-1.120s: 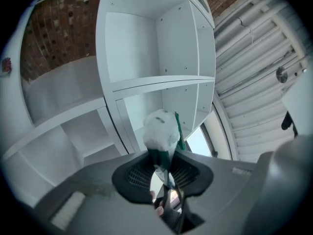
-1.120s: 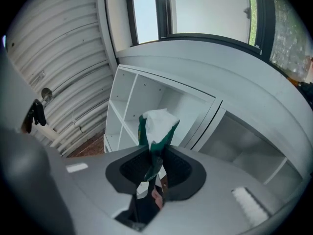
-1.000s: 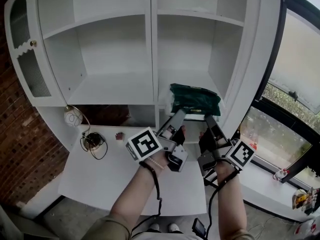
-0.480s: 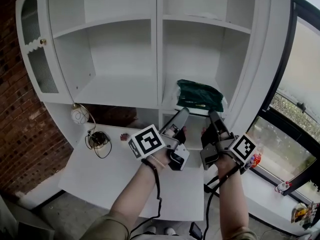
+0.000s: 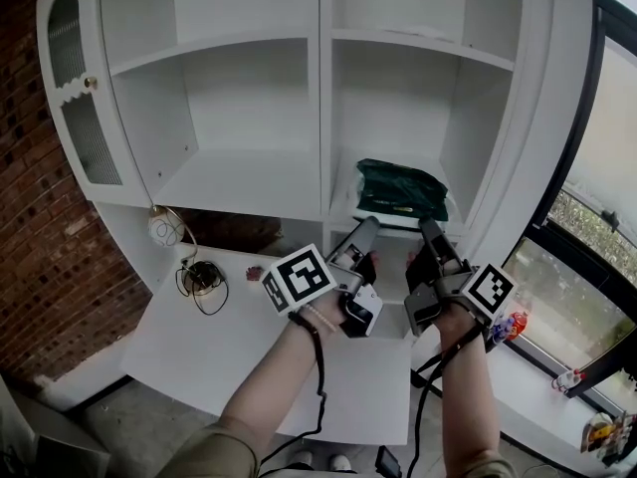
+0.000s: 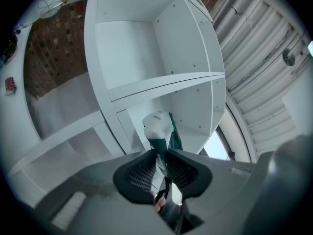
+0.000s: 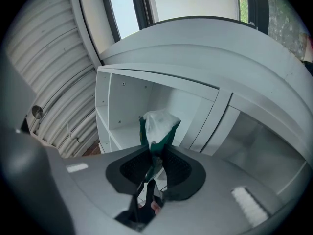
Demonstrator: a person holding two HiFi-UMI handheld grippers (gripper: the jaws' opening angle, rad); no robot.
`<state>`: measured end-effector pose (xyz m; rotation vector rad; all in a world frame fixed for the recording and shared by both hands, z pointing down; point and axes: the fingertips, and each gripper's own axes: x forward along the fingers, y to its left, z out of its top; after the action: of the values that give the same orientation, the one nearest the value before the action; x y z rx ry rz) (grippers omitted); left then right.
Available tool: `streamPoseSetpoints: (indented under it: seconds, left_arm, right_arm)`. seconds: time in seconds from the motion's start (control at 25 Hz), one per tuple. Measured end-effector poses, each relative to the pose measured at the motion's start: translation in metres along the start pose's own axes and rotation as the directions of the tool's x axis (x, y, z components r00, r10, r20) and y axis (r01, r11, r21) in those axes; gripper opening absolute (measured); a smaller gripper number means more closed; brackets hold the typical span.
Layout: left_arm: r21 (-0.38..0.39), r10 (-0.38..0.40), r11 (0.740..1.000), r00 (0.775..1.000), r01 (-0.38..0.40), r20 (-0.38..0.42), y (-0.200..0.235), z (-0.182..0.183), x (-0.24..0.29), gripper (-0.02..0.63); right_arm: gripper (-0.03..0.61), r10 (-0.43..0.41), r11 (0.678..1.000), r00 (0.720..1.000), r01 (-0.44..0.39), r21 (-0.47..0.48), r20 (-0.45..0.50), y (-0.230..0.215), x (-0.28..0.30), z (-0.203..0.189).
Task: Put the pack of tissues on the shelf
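The pack of tissues (image 5: 401,189), dark green with a white end, lies on the board of the lower right shelf compartment (image 5: 343,182), its front edge at the lip. Both grippers reach up to that front edge from below. My left gripper (image 5: 366,229) has just been closing, and in the left gripper view its pads (image 6: 142,173) pinch the green wrapper (image 6: 157,126). My right gripper (image 5: 430,231) is shut on the pack's other corner. In the right gripper view the film (image 7: 157,126) runs down between its pads (image 7: 178,173).
The white cabinet's glass door (image 5: 75,118) stands open at the left. On the white table (image 5: 199,352) below lie a round white object (image 5: 164,229), a coiled cable (image 5: 202,279) and a small red thing (image 5: 257,270). A brick wall is at the left, a window at the right.
The head view has swung, so the cabinet, pack and hands sit a little further right in the picture. Both grippers stay at the pack's front edge.
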<state>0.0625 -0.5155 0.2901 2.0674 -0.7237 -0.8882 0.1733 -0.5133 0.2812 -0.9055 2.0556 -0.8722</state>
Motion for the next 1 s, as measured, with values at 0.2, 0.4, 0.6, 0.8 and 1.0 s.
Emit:
streamPoseSetpoints:
  seconds: [0.2,0.4,0.6,0.8,1.0]
  left_arm:
    - [-0.011,0.019,1.0,1.0,-0.019,0.007,0.006,0.0,0.006,0.051]
    - [-0.028,0.031,0.999,0.999,-0.03,0.017,0.009,0.002,0.013,0.039]
    - [-0.044,0.036,0.998,0.998,-0.034,0.042,0.008,0.004,0.016,0.018]
    - [-0.047,0.045,0.998,0.997,-0.042,0.058,0.01,0.005,0.019,0.012]
    - [-0.051,0.052,0.997,0.996,-0.049,0.068,0.01,0.007,0.024,0.011]
  right_arm:
    - [0.074,-0.033,0.999,0.999,0.033,0.0,-0.034,-0.008,0.004,0.001]
    - [0.083,-0.063,0.998,0.997,0.062,-0.013,-0.054,-0.01,0.008,0.004]
    - [0.095,-0.064,0.998,0.995,0.066,0.022,-0.076,-0.013,0.006,0.002]
    - [0.109,-0.065,0.998,0.994,0.067,0.021,-0.091,-0.014,0.003,0.0]
    - [0.114,-0.053,0.998,0.994,0.056,0.027,-0.095,-0.012,-0.001,0.002]
